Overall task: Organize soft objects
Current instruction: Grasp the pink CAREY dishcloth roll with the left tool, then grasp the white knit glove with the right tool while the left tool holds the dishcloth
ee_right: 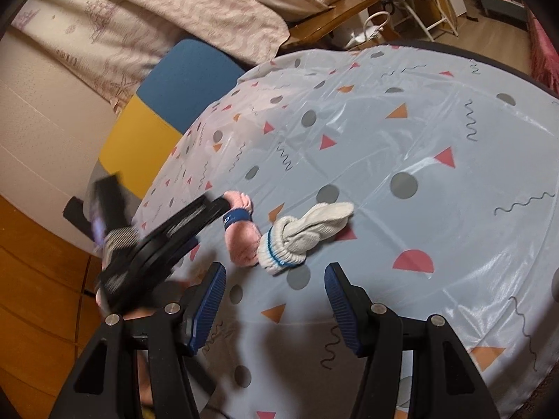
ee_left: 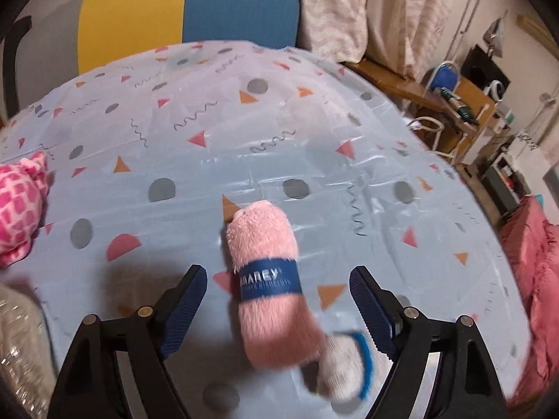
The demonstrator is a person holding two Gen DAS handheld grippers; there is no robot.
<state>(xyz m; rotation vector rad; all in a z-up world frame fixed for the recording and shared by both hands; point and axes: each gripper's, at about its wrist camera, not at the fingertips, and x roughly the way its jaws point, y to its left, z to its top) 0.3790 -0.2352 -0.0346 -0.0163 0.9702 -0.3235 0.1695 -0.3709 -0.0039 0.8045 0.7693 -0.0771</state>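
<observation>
Socks on the table, two bundles side by side! Down on the patterned tablecloth (ee_left: 314, 139) lies a fuzzy pink sock roll (ee_left: 265, 279) with a dark blue paper band (ee_left: 270, 279) wrapped round its middle, and touching its near end is a white sock bundle (ee_left: 344, 366) with blue stripes at the cuff. From the right wrist view the pair sit close to the table's left edge, the pink roll (ee_right: 241, 237) to the left and the white bundle (ee_right: 300, 234) knotted up, its toe end pointing away to the right.

Left gripper (ee_left: 279, 286) hangs right over the pink roll, jaws spread wide on either side of it, and neither blue pad is pressing on the fluff. In the right wrist view that same gripper (ee_right: 223, 209) shows as a dark smear coming in from the left; it is blurred, so exactly where its tips sit against the roll is hard to call from there.

Right gripper (ee_right: 276, 286) sits low near the white bundle, jaws apart with only bare tablecloth (ee_right: 419, 139) between them, the bundle lying just beyond the fingertips.

Off at the left edge of the left wrist view, a pink-and-white checked soft item (ee_left: 17, 209) rests on the cloth, well apart from the socks. Behind the table stands a yellow and blue chair back (ee_left: 188, 14).
</observation>
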